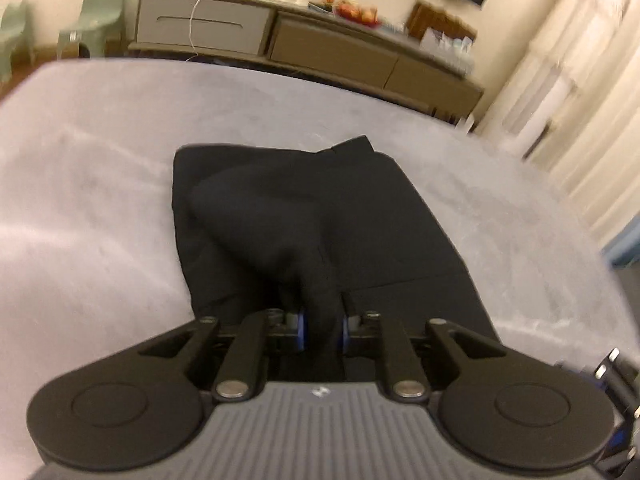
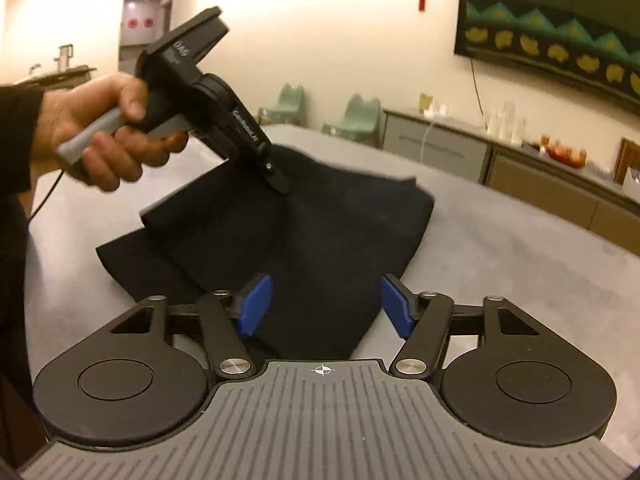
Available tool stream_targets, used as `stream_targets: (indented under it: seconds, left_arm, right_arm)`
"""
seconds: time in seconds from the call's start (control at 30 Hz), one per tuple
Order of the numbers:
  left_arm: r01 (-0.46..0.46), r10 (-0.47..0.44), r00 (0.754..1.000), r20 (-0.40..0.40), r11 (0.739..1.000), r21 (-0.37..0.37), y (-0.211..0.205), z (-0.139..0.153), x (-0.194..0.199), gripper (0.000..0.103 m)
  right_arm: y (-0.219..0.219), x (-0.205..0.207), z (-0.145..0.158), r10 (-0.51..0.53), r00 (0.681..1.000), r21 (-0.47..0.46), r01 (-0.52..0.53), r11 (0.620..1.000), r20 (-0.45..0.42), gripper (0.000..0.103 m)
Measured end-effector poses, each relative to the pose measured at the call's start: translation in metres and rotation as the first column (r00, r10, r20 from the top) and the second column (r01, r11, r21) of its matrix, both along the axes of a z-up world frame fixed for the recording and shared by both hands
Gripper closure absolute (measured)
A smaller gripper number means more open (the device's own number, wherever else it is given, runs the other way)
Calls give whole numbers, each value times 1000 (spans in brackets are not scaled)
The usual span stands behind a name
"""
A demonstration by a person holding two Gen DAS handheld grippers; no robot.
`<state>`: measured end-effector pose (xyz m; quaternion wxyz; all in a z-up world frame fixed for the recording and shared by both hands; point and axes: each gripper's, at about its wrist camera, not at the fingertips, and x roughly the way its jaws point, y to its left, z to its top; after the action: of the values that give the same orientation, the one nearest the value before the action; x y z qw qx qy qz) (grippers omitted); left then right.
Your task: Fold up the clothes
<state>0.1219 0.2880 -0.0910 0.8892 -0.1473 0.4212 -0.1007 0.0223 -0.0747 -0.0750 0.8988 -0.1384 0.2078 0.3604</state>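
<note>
1. While the left hand-held gripper (image 1: 323, 330) pinches a raised ridge of the black garment (image 1: 320, 216), the cloth tents upward from the grey table (image 1: 100, 160); its blue pads are clenched on the fabric, presumably so that a layer can be carried over into a fold.
2. Seen from the right wrist view, the same left hand-held gripper (image 2: 280, 184) is held in the person's left hand (image 2: 104, 132) and tilts downward onto the garment's upper middle, where creases radiate from the pinch.
3. The right hand-held gripper (image 2: 326, 306) hovers released, jaws spread wide on either side of the garment's near edge (image 2: 320, 336); no cloth is between its blue pads (image 2: 256, 304). It is judged to be poised either to take that edge or to have let it go.
4. The garment (image 2: 280, 240) lies partly folded near the table's middle, one layer overlapping another at the left.
5. A sideboard (image 1: 280, 48) stands behind the table, well apart.
</note>
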Motion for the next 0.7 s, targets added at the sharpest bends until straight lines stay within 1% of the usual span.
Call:
stream_targets:
  seconds: [0.03, 0.07, 0.1, 0.13, 0.2, 0.27, 0.33, 0.4, 0.43, 0.5, 0.53, 0.6, 0.67, 0.7]
  left_arm:
    - [-7, 8, 1000, 14, 999, -41, 7, -3, -3, 84]
    - [-13, 15, 1000, 25, 997, -75, 14, -6, -6, 78]
    - [-18, 21, 999, 30, 996, -92, 19, -8, -6, 77]
    - [-26, 29, 999, 36, 995, -98, 22, -7, -5, 77]
    - [-49, 52, 998, 30, 994, -101, 28, -7, -2, 86]
    - [-72, 75, 997, 25, 992, -103, 34, -7, 1, 87]
    - [-95, 98, 995, 20, 990, -105, 41, -7, 4, 86]
    - [-117, 118, 993, 9, 987, -115, 47, -7, 6, 79]
    - [-123, 123, 992, -7, 983, -135, 50, -6, 5, 78]
    - [-137, 136, 991, -16, 979, -153, 54, 1, -1, 66]
    - [-143, 142, 990, -22, 977, -157, 55, 3, -3, 64]
    - [-155, 151, 988, -40, 978, -138, 55, 3, -2, 62]
    - [-167, 162, 985, -55, 982, -93, 49, 0, 5, 62]
    - [-168, 164, 985, -56, 982, -83, 49, 1, 5, 61]
  right_arm:
    - [-1, -6, 7, 10, 1000, -4, -10, 1000, 2, 40]
    - [2, -14, 13, 27, 1000, -9, -27, 1000, 7, 40]
    - [6, -19, 18, 40, 999, -16, -40, 999, 16, 39]
    - [9, -21, 21, 48, 998, -26, -47, 999, 31, 37]
    - [17, -23, 25, 60, 997, -44, -57, 997, 55, 37]
    - [25, -22, 24, 57, 997, -44, -54, 998, 54, 37]
    - [34, -23, 26, 48, 999, -33, -48, 998, 20, 37]
    - [43, -18, 28, 41, 999, -24, -42, 999, -23, 37]
    - [48, -16, 28, 48, 998, -23, -49, 999, -45, 36]
    - [61, -13, 29, 76, 994, -27, -79, 997, -76, 34]
    - [70, -15, 29, 97, 992, -36, -100, 994, -79, 32]
    - [90, -19, 24, 142, 987, -74, -148, 986, -80, 29]
    - [111, -26, 14, 184, 980, -115, -192, 975, -79, 23]
    - [120, -29, 8, 199, 977, -142, -208, 968, -74, 21]
